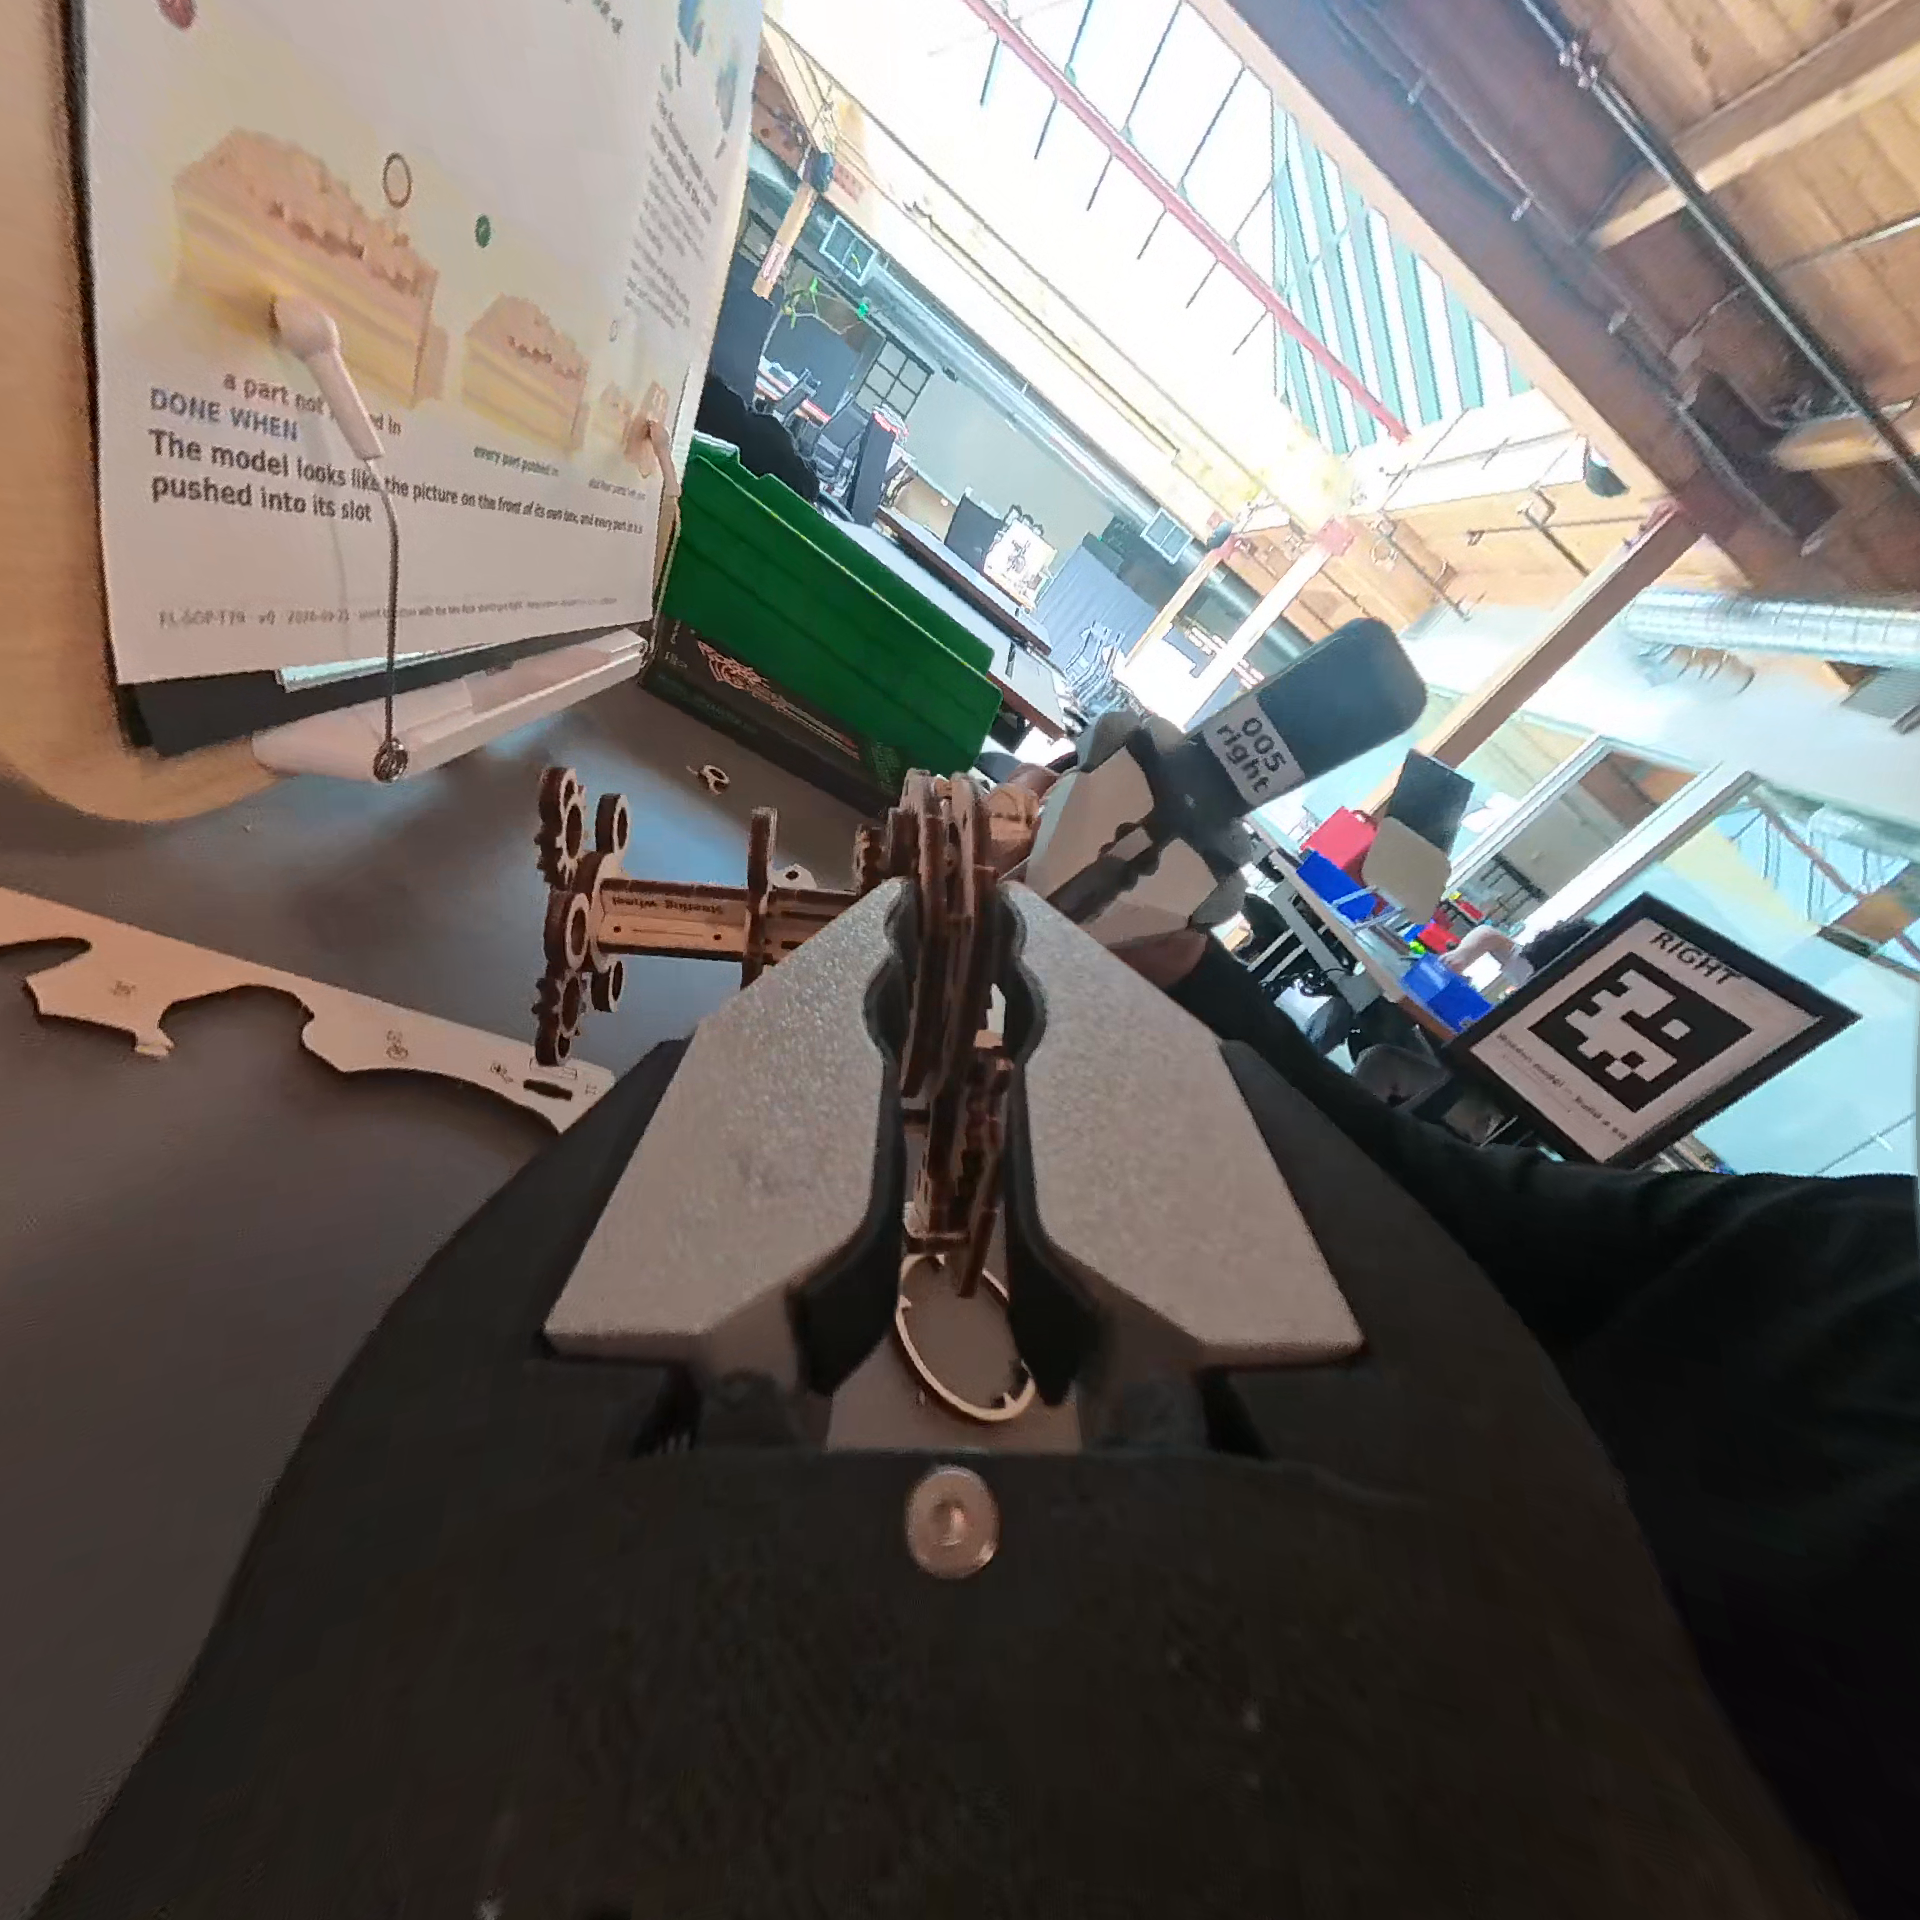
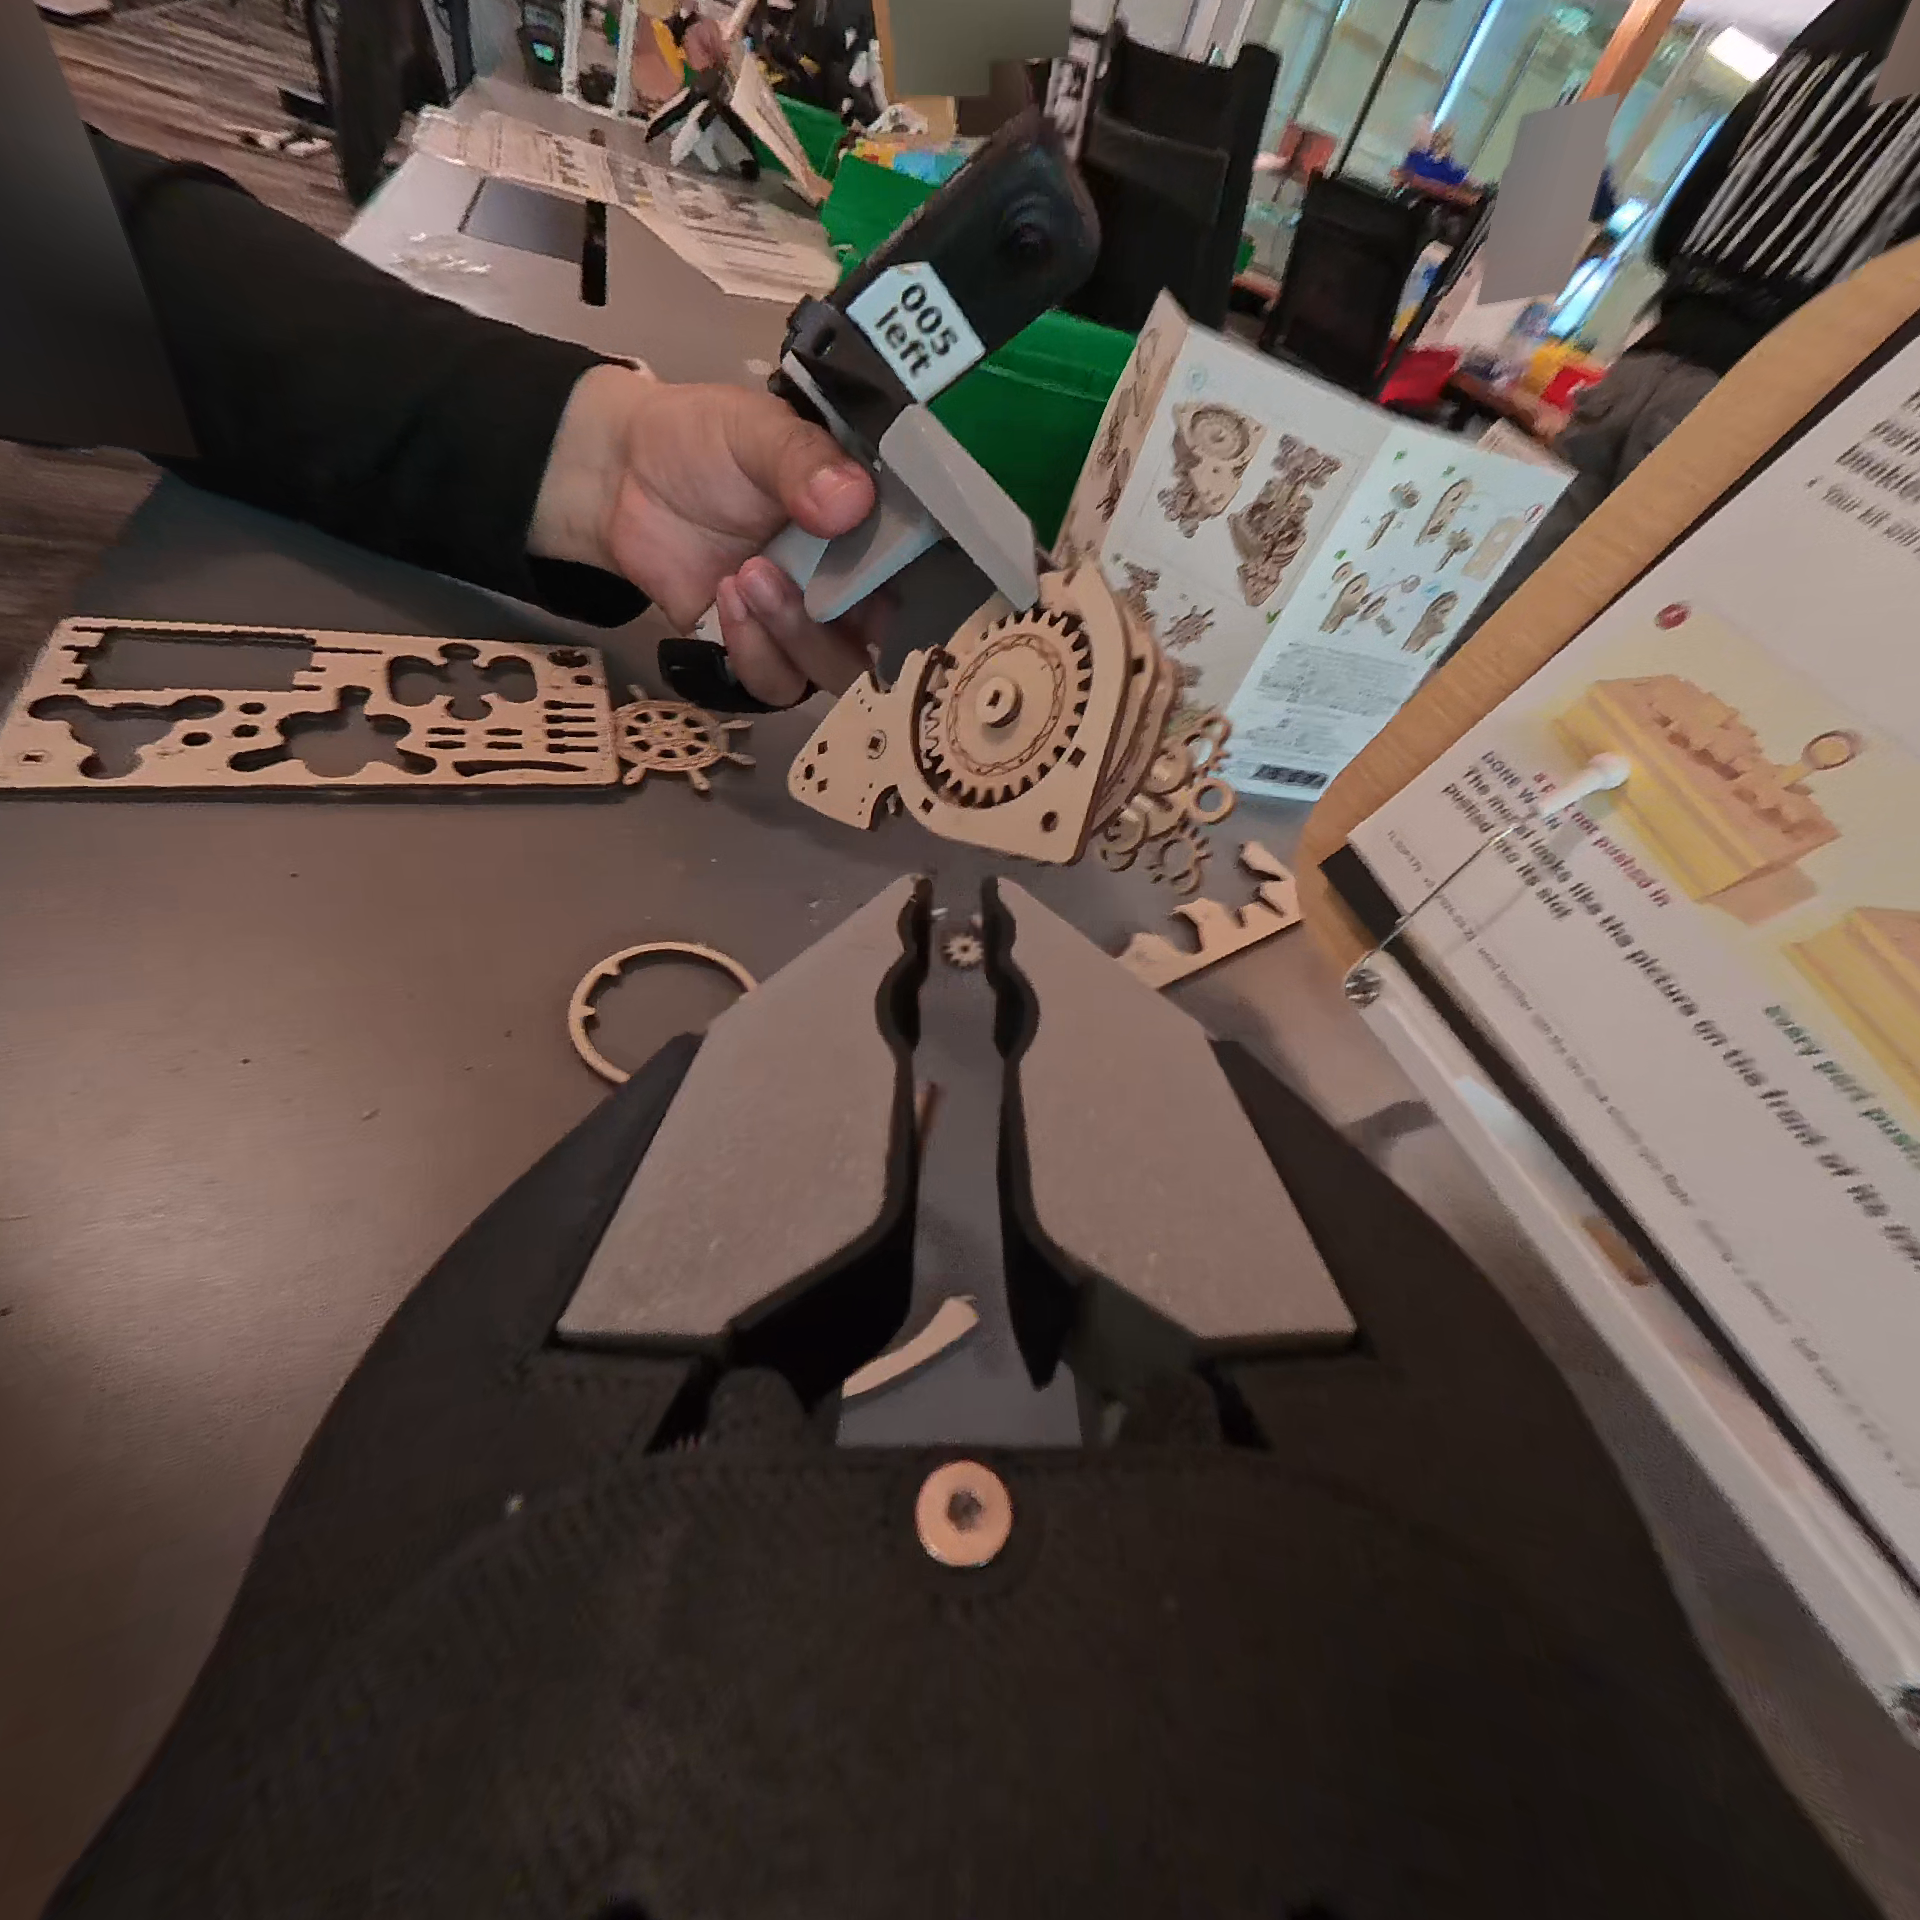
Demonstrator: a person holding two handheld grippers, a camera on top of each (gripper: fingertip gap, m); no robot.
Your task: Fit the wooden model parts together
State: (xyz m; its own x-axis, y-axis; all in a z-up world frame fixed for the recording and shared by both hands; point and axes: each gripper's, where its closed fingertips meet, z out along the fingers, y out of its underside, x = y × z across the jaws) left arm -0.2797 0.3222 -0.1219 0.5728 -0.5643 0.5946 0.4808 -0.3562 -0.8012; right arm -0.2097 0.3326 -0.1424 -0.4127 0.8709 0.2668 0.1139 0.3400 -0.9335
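Note:
My left gripper is shut on the wooden model, a layered gear housing with a shaft that ends in a gear-shaped hub. In the right wrist view the left gripper holds the model by its top edge, above the table, showing a large gear in a rounded casing. My right gripper sits just below and in front of the model, its jaws a narrow gap apart. A tiny gear shows in that gap; I cannot tell if it is touched. The right gripper also shows behind the model in the left wrist view.
On the grey table lie a punched-out wooden sheet, a ship's-wheel part, a wooden ring and an offcut. The kit box and green bins stand behind. An instruction board stands at right. The gap from one gripper's tips to the other's is roughly 8 centimetres. My left tips are roughly 15 centimetres from the offcut. The left camera catches it too, in the left wrist view.

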